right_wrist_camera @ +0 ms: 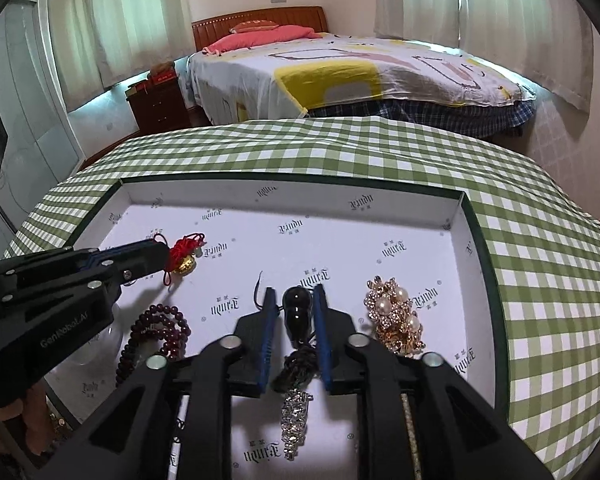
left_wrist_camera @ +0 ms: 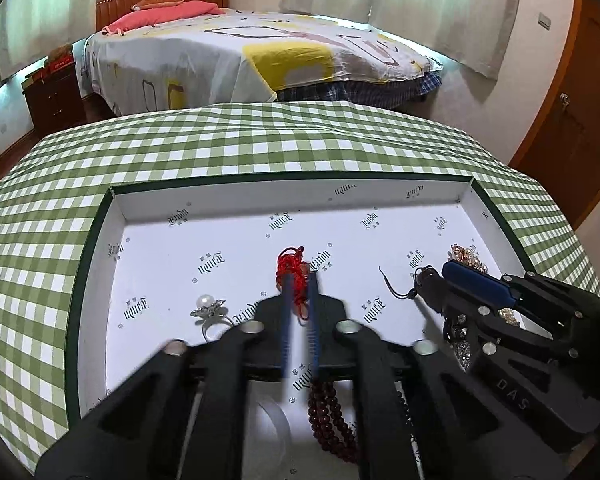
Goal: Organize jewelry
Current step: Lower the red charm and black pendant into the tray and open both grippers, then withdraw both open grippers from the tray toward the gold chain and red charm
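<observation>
Two hand-held grippers over a shallow white tray [left_wrist_camera: 100,280] on a table covered with a green checked cloth [left_wrist_camera: 260,140]; a bed [left_wrist_camera: 260,52] stands behind.

Left gripper [left_wrist_camera: 300,280]: the jaws stand a little apart with the red cord [left_wrist_camera: 290,264] of a charm between them. In the left wrist view the pads flank the cord without clearly pressing it, so the jaws read as released. The right wrist view shows the cord's gold bell [right_wrist_camera: 185,266] resting on the tray floor just past the tips.

Right gripper [right_wrist_camera: 294,304]: the jaws are slightly parted around a black gourd-shaped pendant [right_wrist_camera: 298,308], with gaps visible on both sides; released, the pendant lying on the tray. Its thin black cord [right_wrist_camera: 257,284] trails to the left, and a sparkly tassel [right_wrist_camera: 294,420] runs back beneath the gripper.

Other jewelry in the tray: a pearl ring [left_wrist_camera: 208,306], dark red beads [right_wrist_camera: 160,328], a gold and pearl bracelet [right_wrist_camera: 396,316].

Likely hazards:
- The red cord is loose and tangled; it may catch on a pad as the left gripper lifts away and drag the bell out of place.
- The tassel lies under the right gripper's body and could snag likewise, pulling the pendant along.
- The pendant is smooth and rounded, so a nudge from either pad may roll it toward the bracelet.
- The beads lie under the left gripper, where a low withdrawal could sweep them.
</observation>
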`<act>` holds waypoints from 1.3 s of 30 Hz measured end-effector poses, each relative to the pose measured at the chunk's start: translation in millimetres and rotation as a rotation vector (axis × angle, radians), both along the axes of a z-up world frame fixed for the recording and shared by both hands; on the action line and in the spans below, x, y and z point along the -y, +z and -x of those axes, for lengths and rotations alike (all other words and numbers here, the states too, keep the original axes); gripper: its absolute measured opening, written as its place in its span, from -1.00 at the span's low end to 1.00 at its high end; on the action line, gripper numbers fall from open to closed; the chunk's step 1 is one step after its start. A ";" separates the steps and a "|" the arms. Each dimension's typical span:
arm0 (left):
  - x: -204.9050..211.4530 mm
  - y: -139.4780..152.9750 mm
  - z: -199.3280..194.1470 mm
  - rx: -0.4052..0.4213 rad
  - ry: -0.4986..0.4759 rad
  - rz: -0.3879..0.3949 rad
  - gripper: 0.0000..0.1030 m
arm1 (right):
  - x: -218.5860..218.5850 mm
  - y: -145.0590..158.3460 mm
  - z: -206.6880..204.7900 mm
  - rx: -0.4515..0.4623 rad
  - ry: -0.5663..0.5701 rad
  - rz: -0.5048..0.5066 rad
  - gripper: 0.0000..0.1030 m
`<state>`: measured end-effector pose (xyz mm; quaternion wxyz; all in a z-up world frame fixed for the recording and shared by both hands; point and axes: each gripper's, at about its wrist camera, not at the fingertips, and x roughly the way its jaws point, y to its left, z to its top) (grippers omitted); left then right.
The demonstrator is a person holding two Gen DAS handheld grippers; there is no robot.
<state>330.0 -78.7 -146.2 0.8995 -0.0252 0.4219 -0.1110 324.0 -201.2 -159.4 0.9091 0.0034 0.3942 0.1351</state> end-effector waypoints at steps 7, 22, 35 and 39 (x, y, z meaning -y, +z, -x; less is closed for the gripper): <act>-3.3 2.6 4.5 0.007 0.008 0.001 -0.13 | 2.7 5.8 7.6 0.022 -0.007 -0.007 -0.27; -24.6 50.6 70.7 0.179 0.046 0.012 0.35 | 12.3 41.5 59.3 0.126 -0.037 -0.033 -0.14; -48.7 58.9 137.0 0.232 0.125 -0.006 0.36 | 6.6 39.7 115.1 0.130 -0.033 -0.041 -0.13; -57.2 51.1 155.8 0.221 0.144 -0.025 0.36 | -0.8 30.1 127.3 0.106 -0.014 -0.038 -0.13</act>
